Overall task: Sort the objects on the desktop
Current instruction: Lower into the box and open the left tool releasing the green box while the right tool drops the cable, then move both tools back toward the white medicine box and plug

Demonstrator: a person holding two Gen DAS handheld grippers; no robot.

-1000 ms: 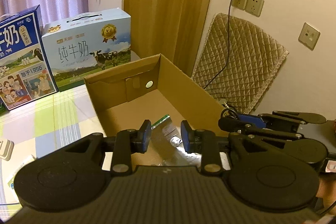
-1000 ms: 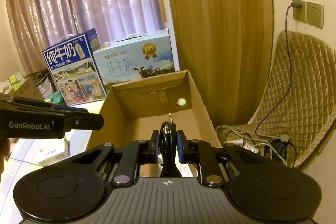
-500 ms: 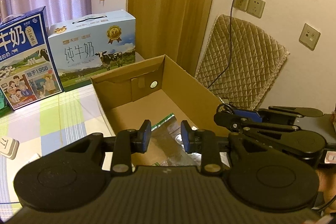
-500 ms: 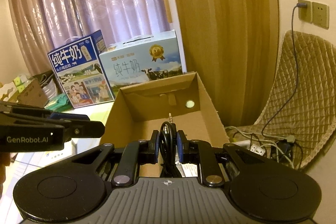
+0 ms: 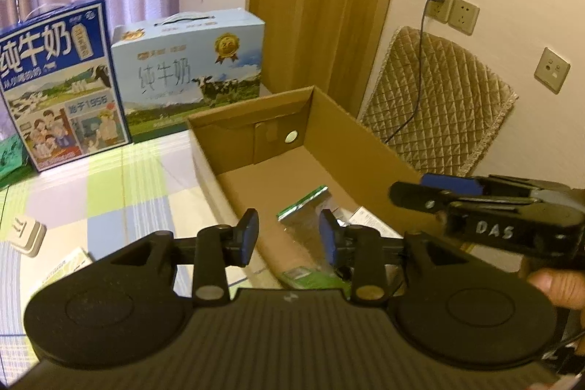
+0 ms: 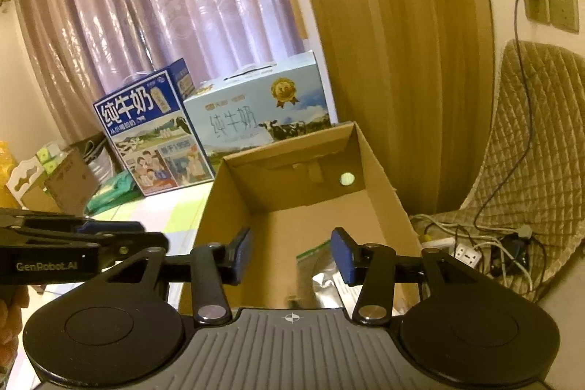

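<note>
One silver foil packet (image 5: 305, 214) with a green edge lay on the floor of the open cardboard box (image 5: 365, 141). Above it, the right gripper (image 6: 291, 254) and the left gripper (image 5: 289, 236) hung with jaws spread wide, holding nothing. Milk cartons (image 5: 190, 68) stood beyond on the checked tablecloth (image 5: 120, 192).

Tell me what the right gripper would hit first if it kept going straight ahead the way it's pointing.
Probably the cardboard box: the open right gripper points into it, above a silver packet on the floor, so likely the box's far wall, though depth is unclear.
</note>
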